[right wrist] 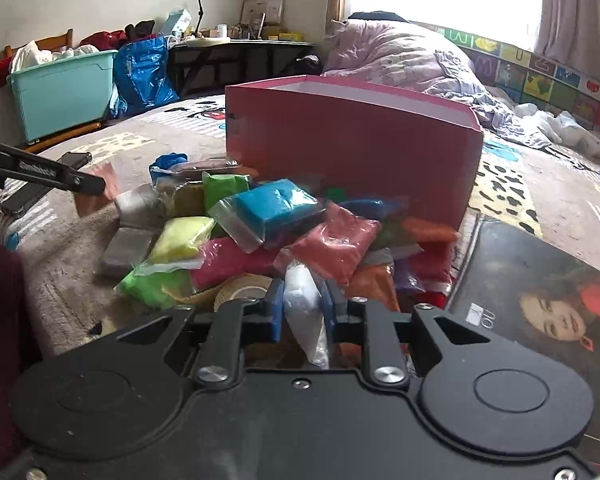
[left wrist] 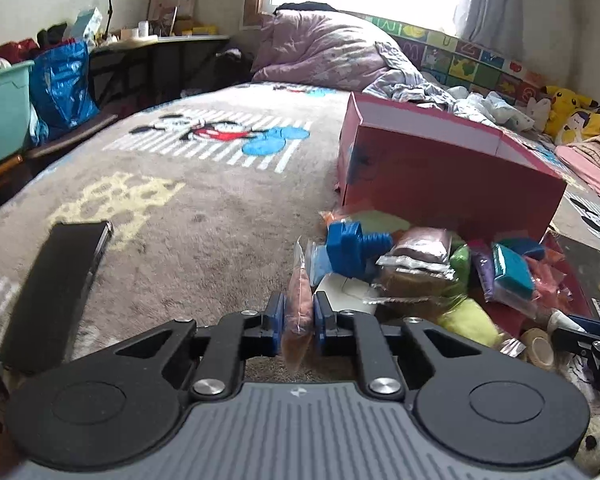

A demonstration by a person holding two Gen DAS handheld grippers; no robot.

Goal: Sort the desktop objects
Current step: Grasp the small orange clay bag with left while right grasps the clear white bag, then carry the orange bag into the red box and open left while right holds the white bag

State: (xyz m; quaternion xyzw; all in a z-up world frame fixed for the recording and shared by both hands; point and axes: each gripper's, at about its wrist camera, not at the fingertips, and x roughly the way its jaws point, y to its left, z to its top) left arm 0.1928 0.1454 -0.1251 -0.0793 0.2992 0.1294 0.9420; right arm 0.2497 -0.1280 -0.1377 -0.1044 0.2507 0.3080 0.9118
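With both claws loaded, box is next concern. Left claw pinches orange-brown packet, held upright. Right claw pinches white packet, also upright. Packet pile just ahead on bed. Pink box beyond pile, open top up; right claw looks nearer.

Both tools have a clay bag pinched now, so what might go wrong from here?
1. The left tool pinches the orange-brown bag by a thin part; most of it hangs free, so it may slip out on the way to the pink box.
2. The right tool squeezes the white bag; pressing soft clay could burst it.
3. The heaped bags look loosely stacked, so lifting may topple them.
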